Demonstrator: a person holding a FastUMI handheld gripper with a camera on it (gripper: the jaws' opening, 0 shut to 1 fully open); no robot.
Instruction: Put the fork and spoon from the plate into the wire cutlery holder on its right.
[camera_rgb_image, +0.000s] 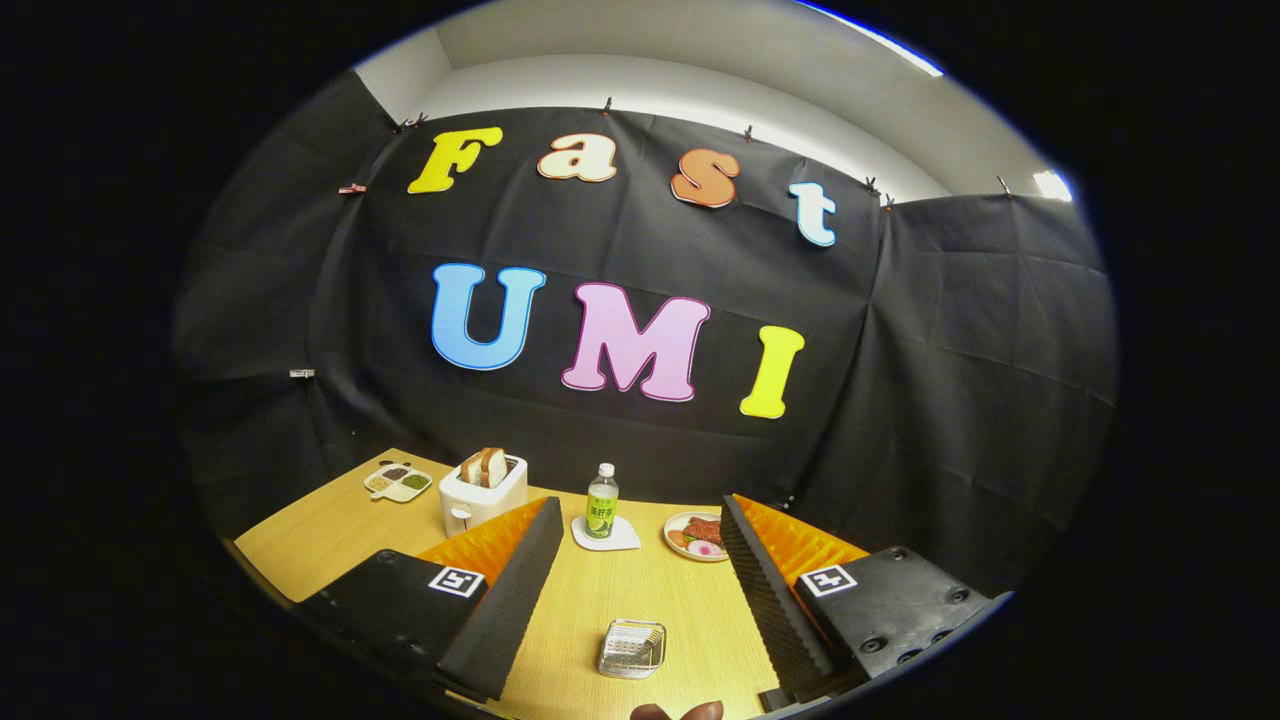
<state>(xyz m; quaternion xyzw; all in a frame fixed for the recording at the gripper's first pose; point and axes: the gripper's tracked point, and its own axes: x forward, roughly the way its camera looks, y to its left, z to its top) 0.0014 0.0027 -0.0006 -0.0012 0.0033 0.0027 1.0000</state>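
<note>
Though spread wide and gripping nothing, well lined up: jaws of the gripper either side of the wire cutlery holder, low over the worktop. Just nearer than the holder, a dark rounded shape, too cut off to name. Beyond the holder and a little to its right, the plate, carrying food; fork and spoon too small to make out there. Straight beyond the holder, a bottle on a white coaster. Farther off and left of the holder, a toaster with bread slices, then a divided condiment dish. Judged as the approach step, before any pick. Next move calls for passing over the holder to the plate, dropping low, and closing on one slim handle, probably fiddly with thin metal lying flat.
</note>
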